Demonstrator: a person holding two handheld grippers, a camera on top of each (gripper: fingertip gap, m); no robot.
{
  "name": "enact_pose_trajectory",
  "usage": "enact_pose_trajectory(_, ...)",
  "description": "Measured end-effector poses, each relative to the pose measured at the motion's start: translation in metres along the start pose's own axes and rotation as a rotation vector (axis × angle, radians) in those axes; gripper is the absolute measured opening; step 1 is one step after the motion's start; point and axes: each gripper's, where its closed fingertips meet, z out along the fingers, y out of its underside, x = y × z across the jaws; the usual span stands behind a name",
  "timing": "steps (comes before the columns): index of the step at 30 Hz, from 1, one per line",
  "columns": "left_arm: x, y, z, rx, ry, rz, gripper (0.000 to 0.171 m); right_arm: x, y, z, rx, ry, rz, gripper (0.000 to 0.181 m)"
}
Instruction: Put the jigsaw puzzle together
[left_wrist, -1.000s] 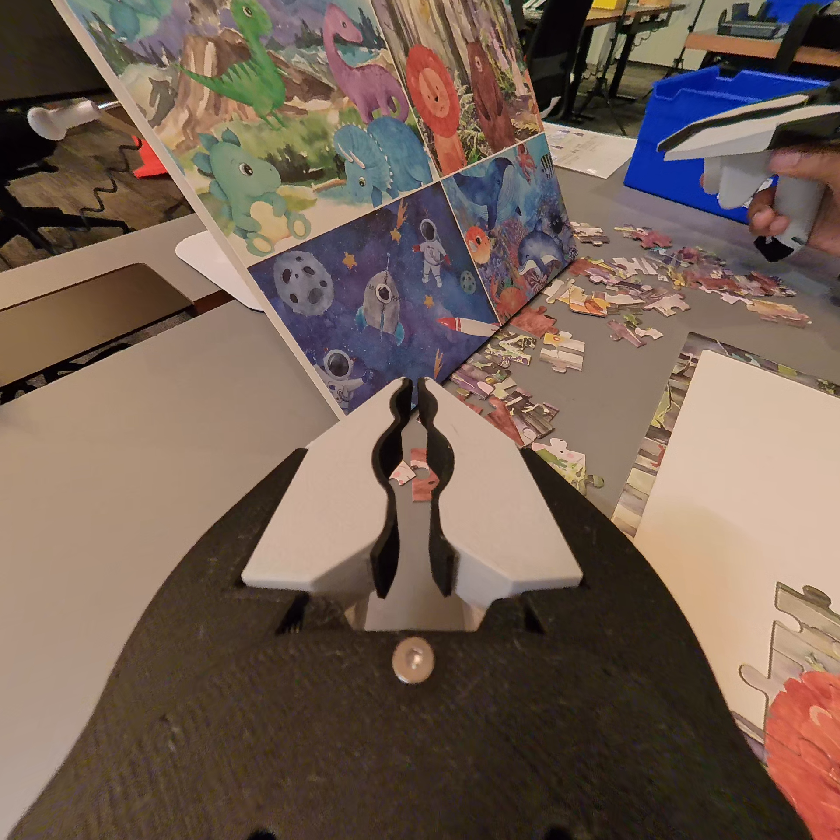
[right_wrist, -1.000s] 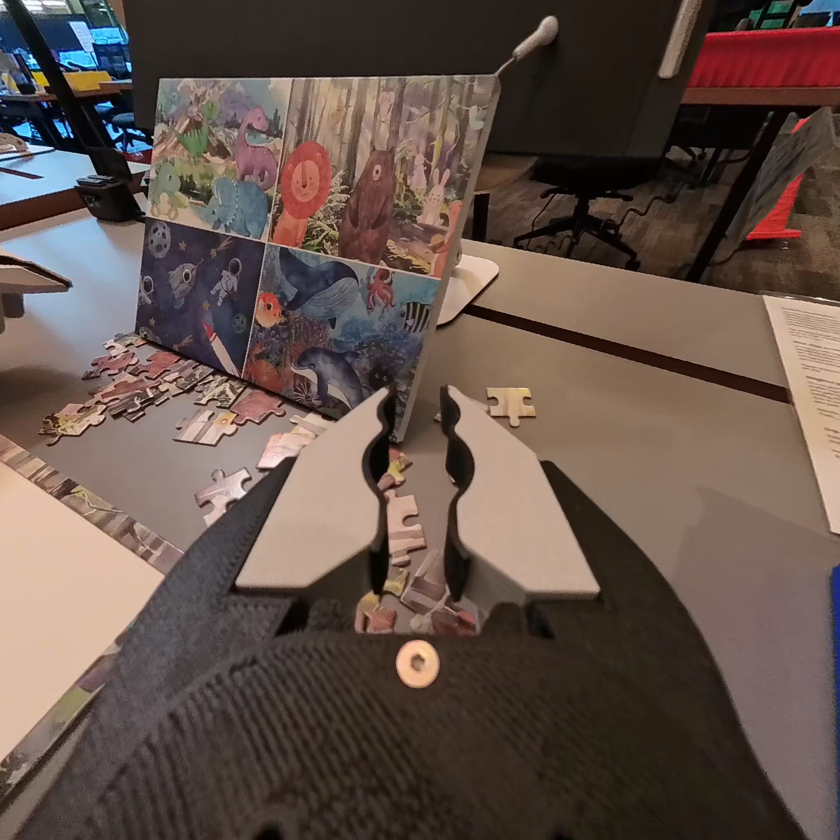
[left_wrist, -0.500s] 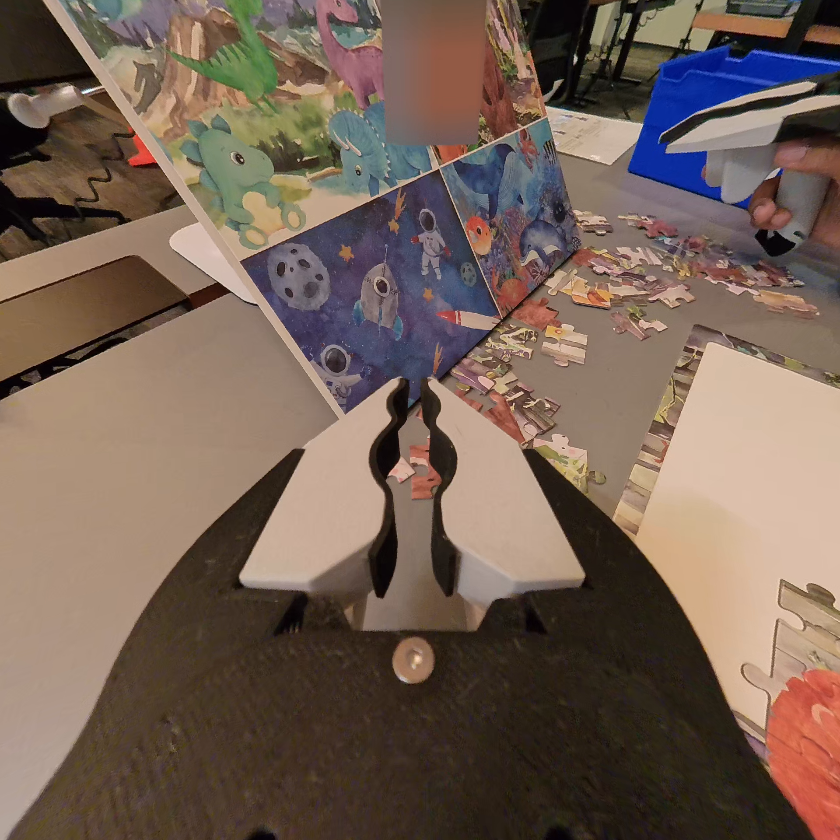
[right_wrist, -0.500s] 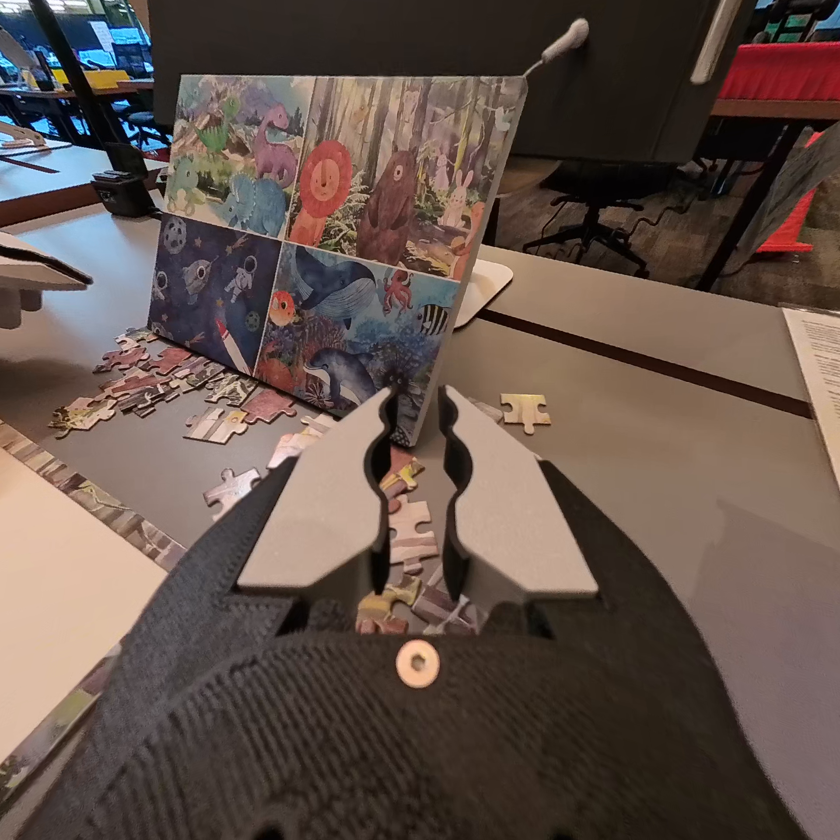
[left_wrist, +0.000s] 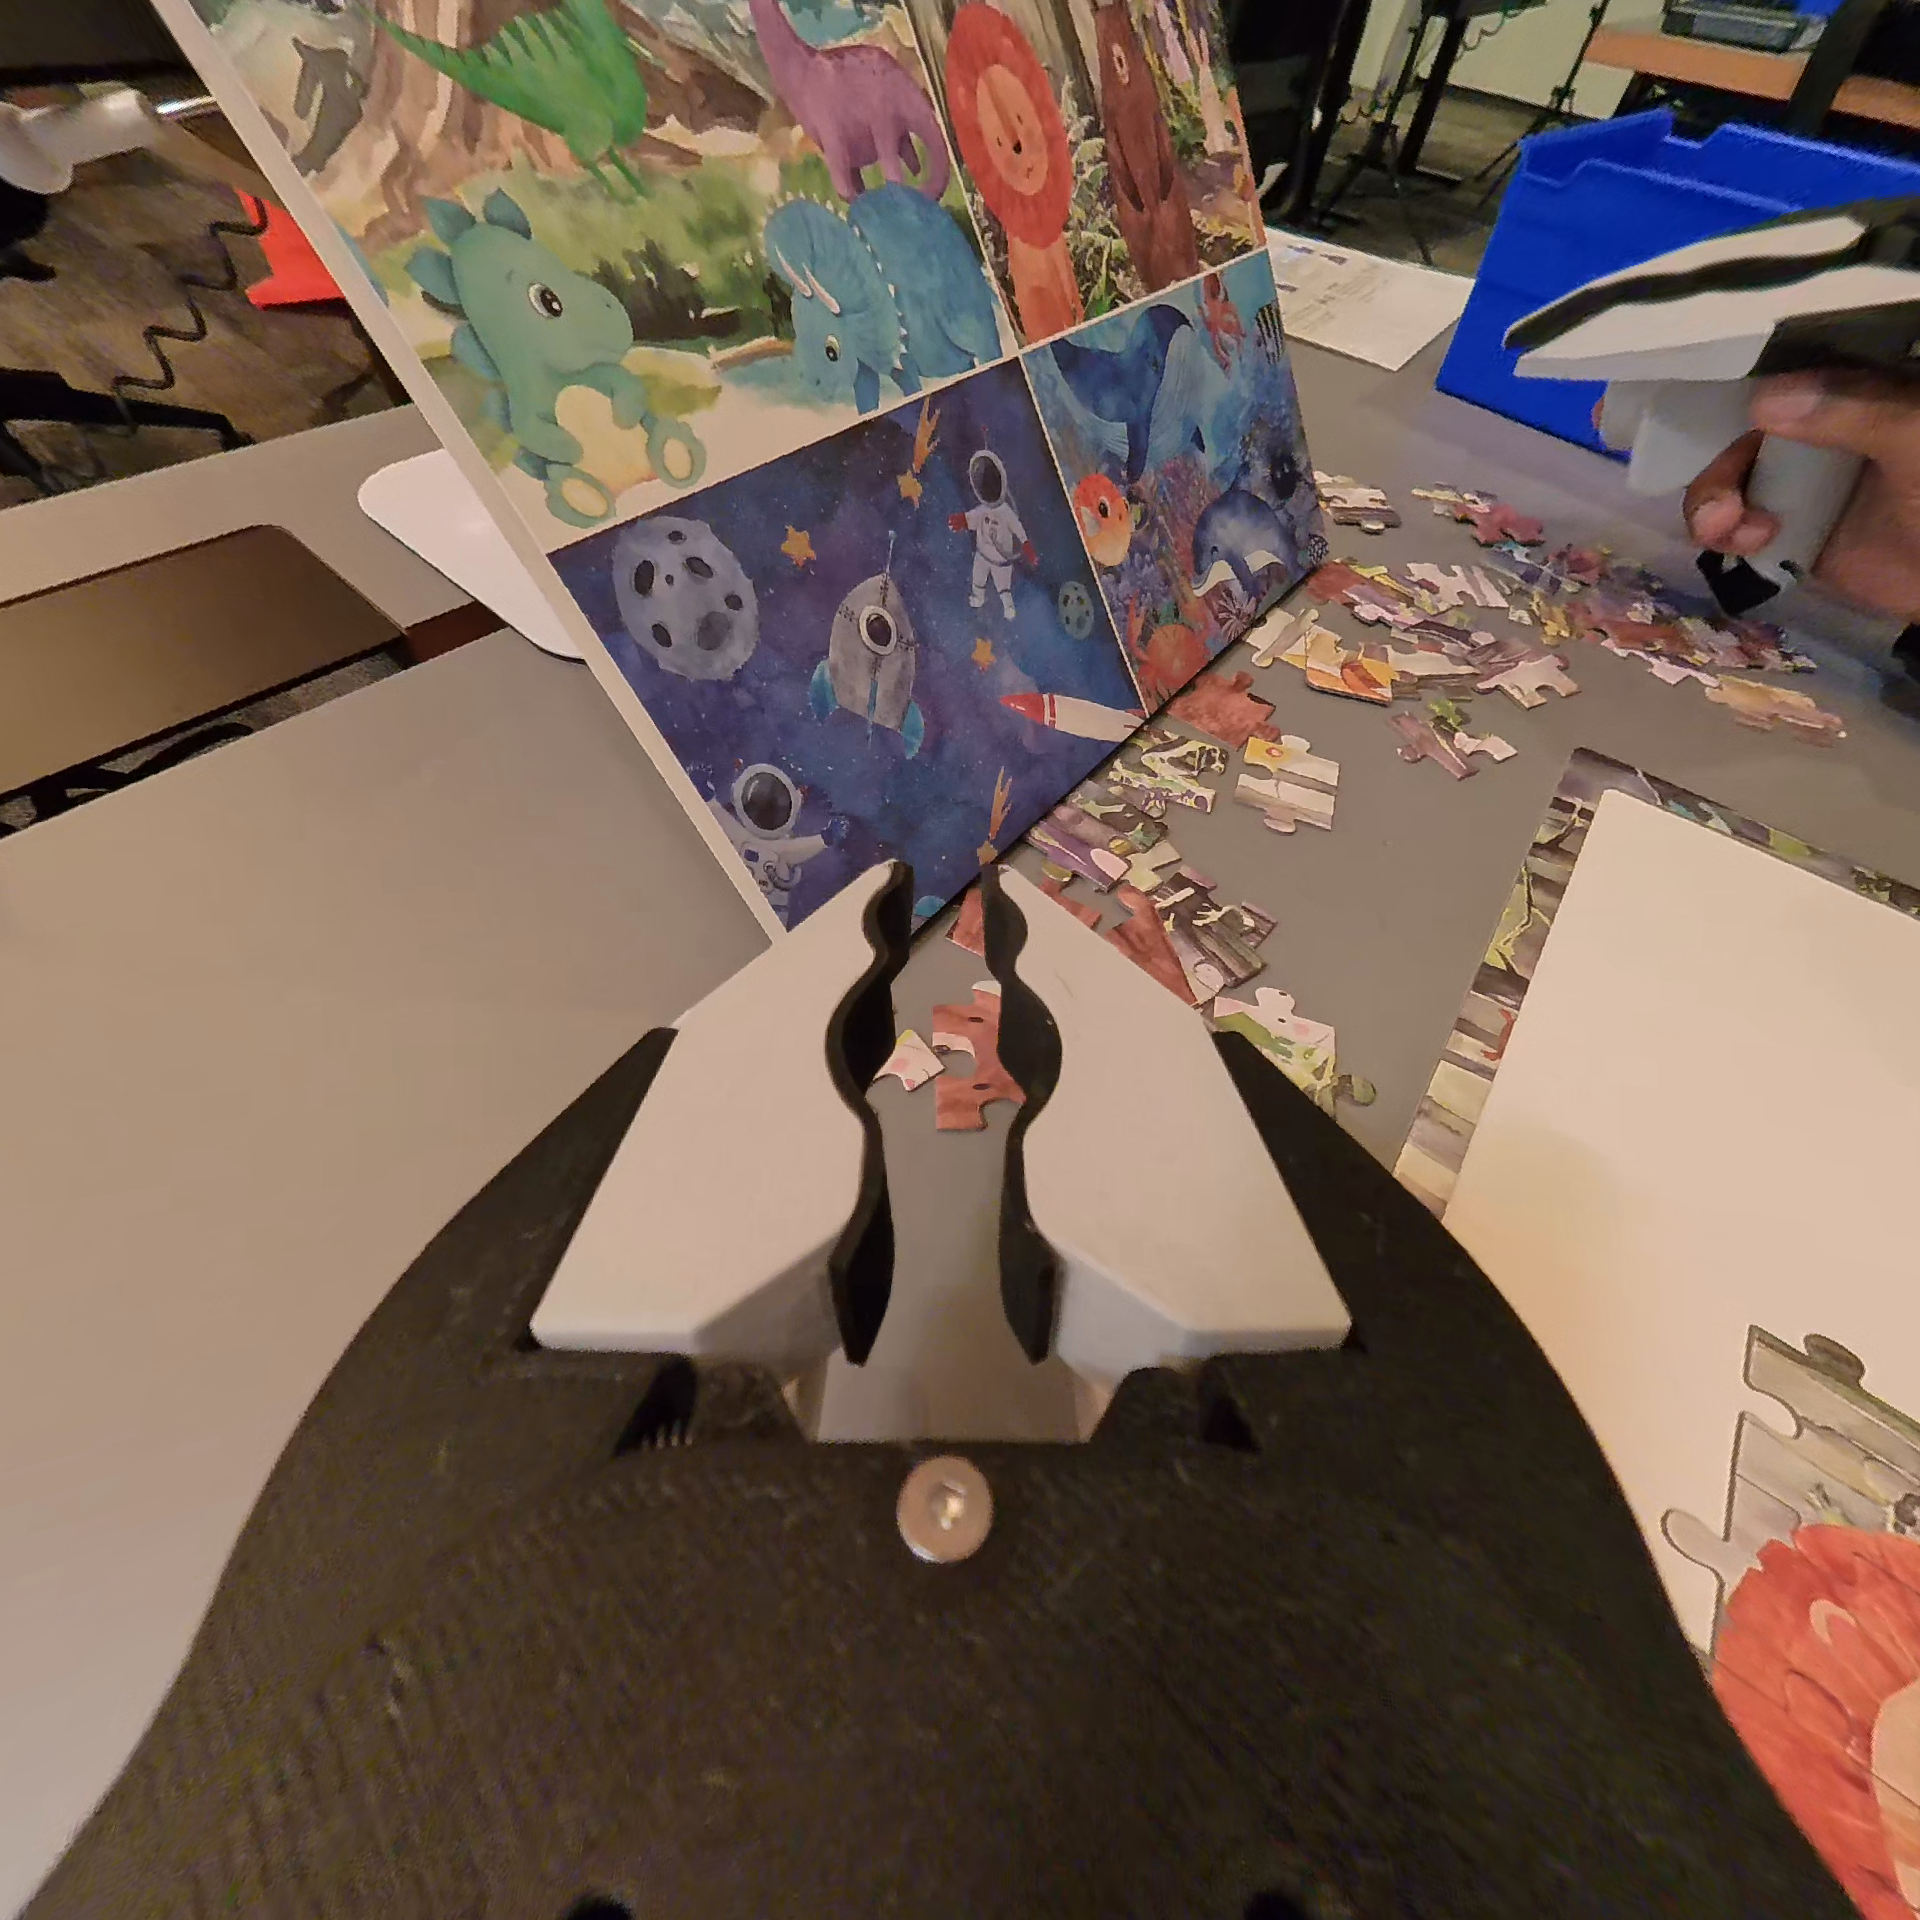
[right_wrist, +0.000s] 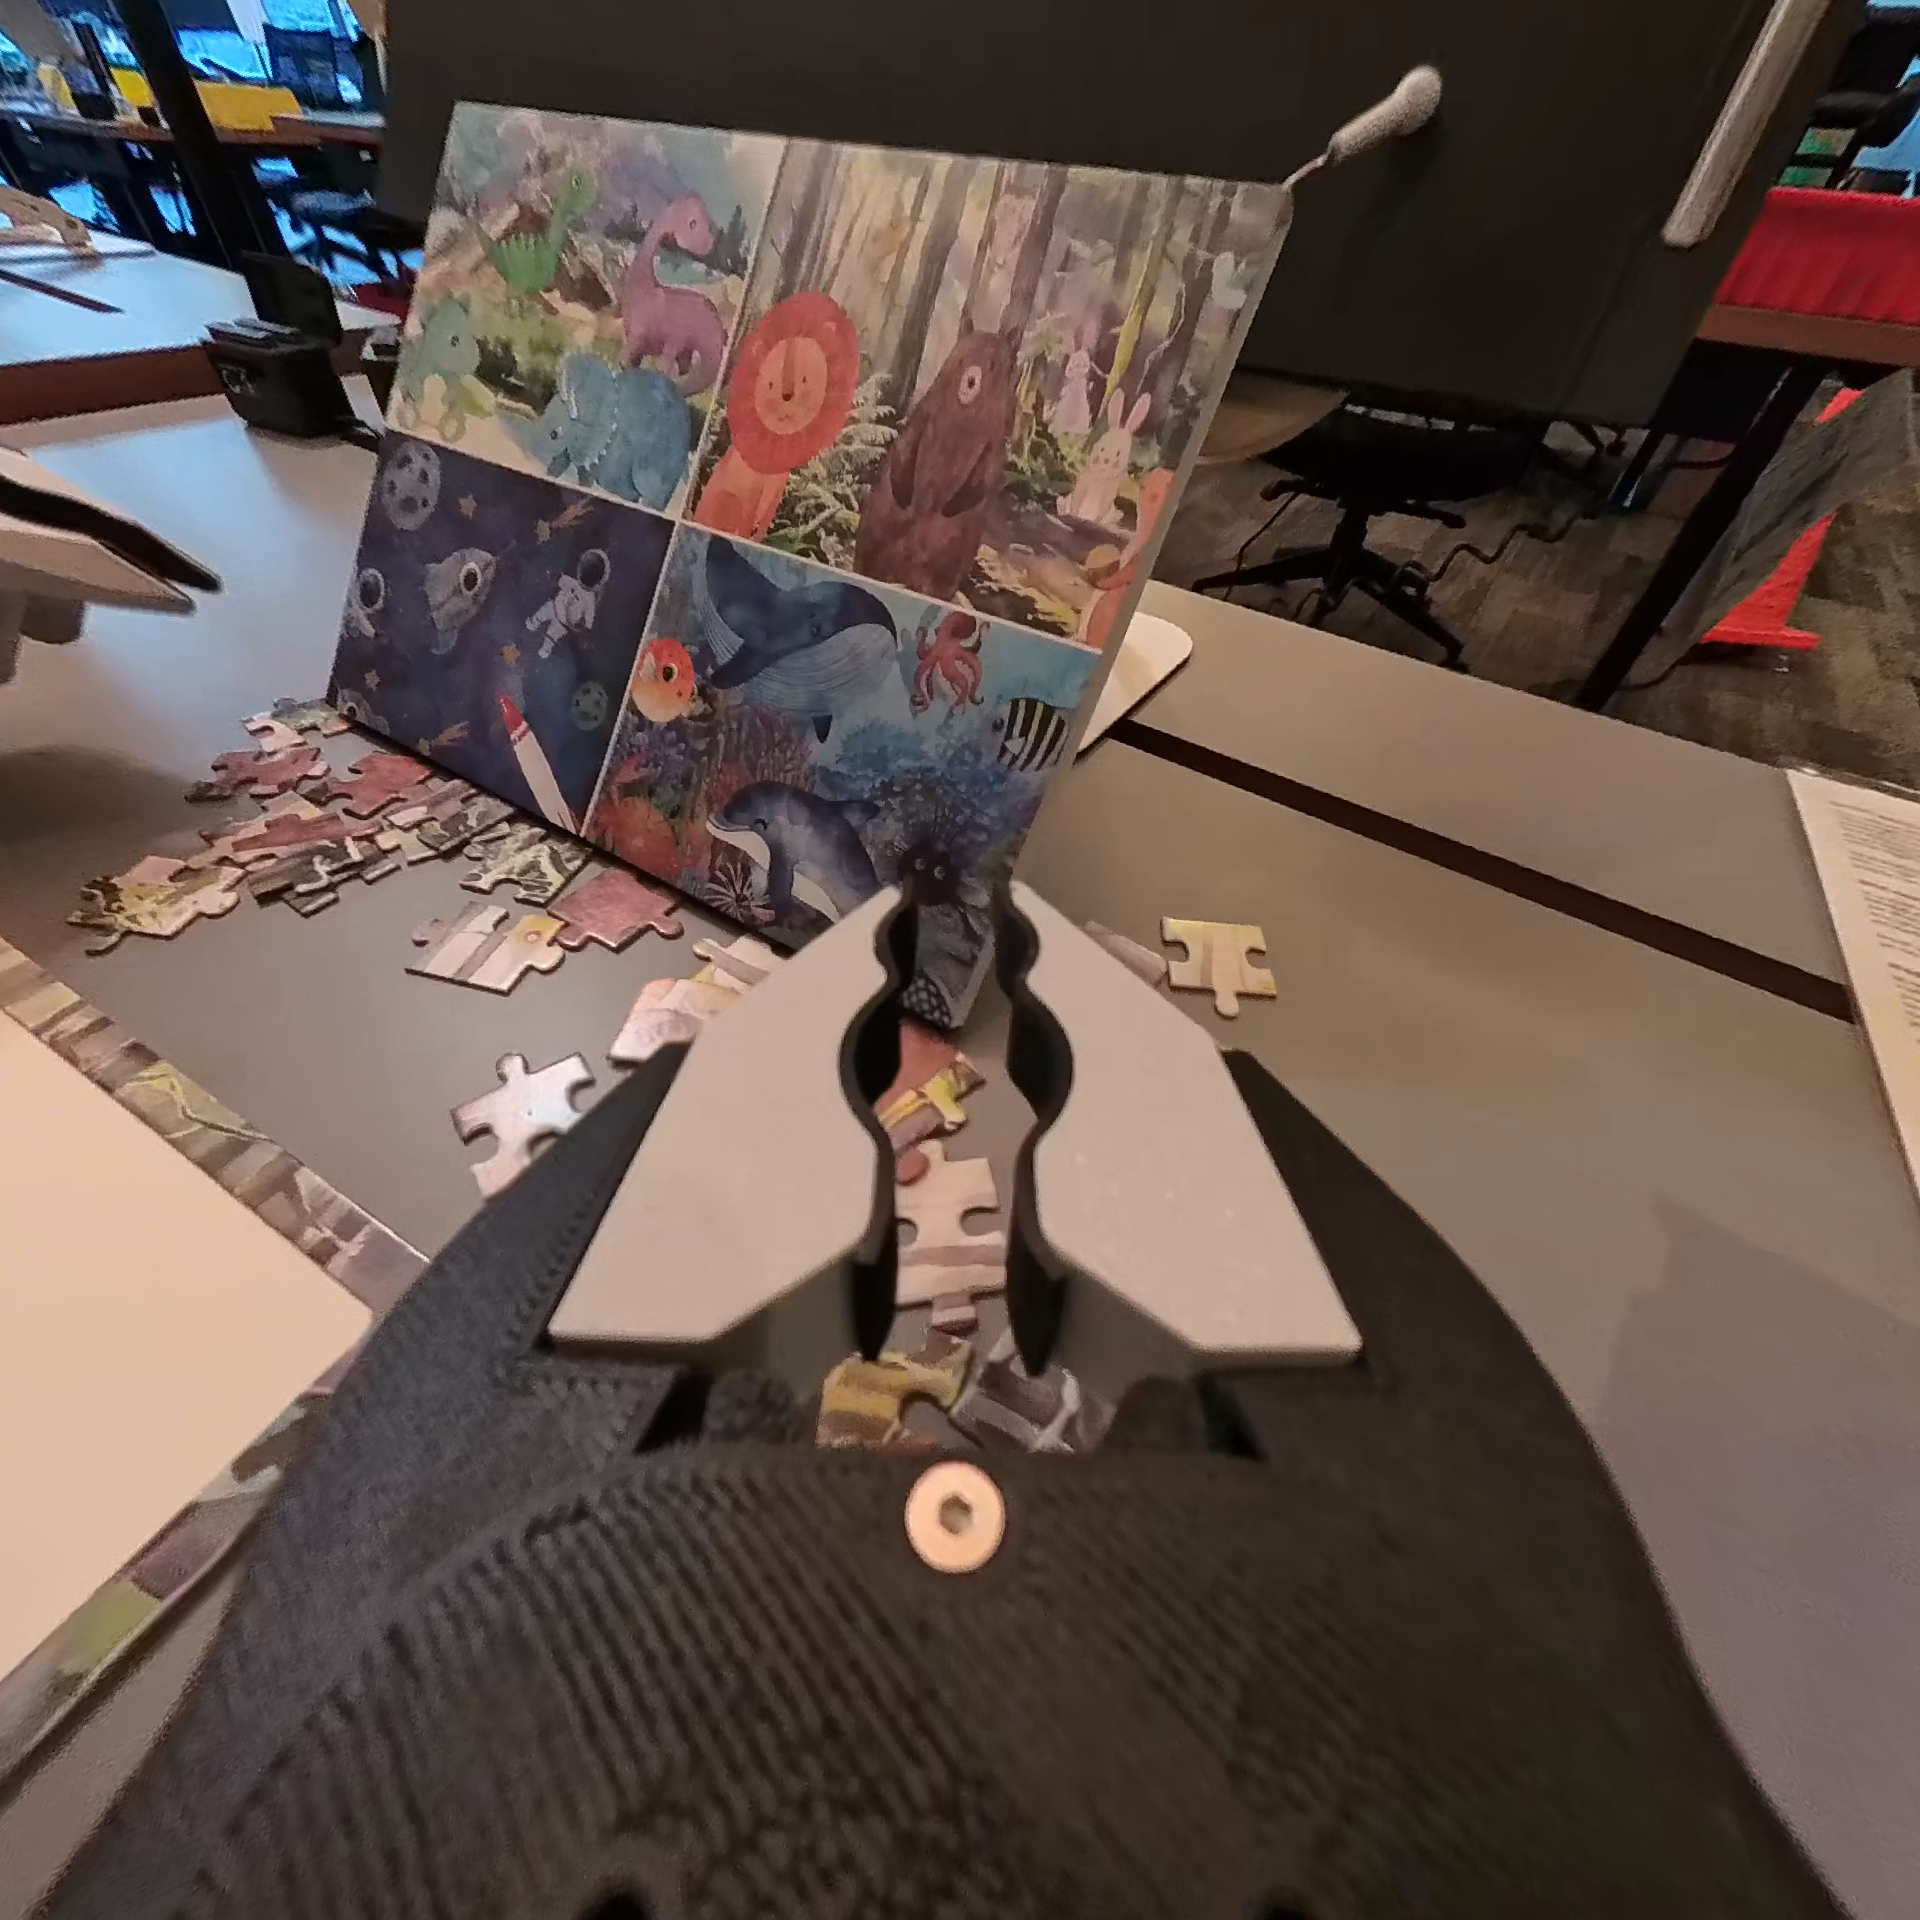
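Loose jigsaw pieces (left_wrist: 1444, 644) lie scattered on the grey table in front of an upright picture board (left_wrist: 883, 436) that shows four scenes. A white puzzle board (left_wrist: 1714, 1091) lies at the right, with a border of joined pieces (left_wrist: 1475, 1018) and a joined lion part (left_wrist: 1829, 1704). My left gripper (left_wrist: 940, 894) hovers over a brown piece (left_wrist: 971, 1070), jaws narrowly apart and empty. My right gripper (right_wrist: 951, 904) hovers over several pieces (right_wrist: 945, 1226) near the picture board's (right_wrist: 810, 499) right corner, jaws narrowly apart and empty. It also shows in the left wrist view (left_wrist: 1714, 301), held by a hand.
A blue bin (left_wrist: 1662, 208) stands at the far right and a printed sheet (right_wrist: 1870, 935) lies beside it. The picture board's white foot (right_wrist: 1143, 665) sits behind it. The white puzzle board (right_wrist: 135, 1247) and my left gripper (right_wrist: 83, 561) show at the left of the right wrist view. Office chairs and desks stand beyond. My right fingertips sit around 30 cm from my left ones. My left tips are roughly 6 cm from the brown piece (left_wrist: 971, 1070). It turns up in the right wrist view (right_wrist: 256, 760) as well.
My left gripper's jaws have parted a little and it has edged forward over the brown piece. My right gripper has moved forward toward the picture board, its jaws slightly closer together.
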Motion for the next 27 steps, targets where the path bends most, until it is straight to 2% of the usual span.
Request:
enact_pose_trajectory(19, 0.007, 0.014, 0.01, -0.103, -0.014, 0.081, 0.02, -0.011, -0.002, 0.004, 0.016, -0.028, -0.008, 0.011)
enact_pose_trajectory(27, 0.003, 0.025, 0.008, -0.165, 0.002, 0.017, 0.019, -0.01, -0.001, 0.003, 0.01, -0.014, -0.035, 0.01)
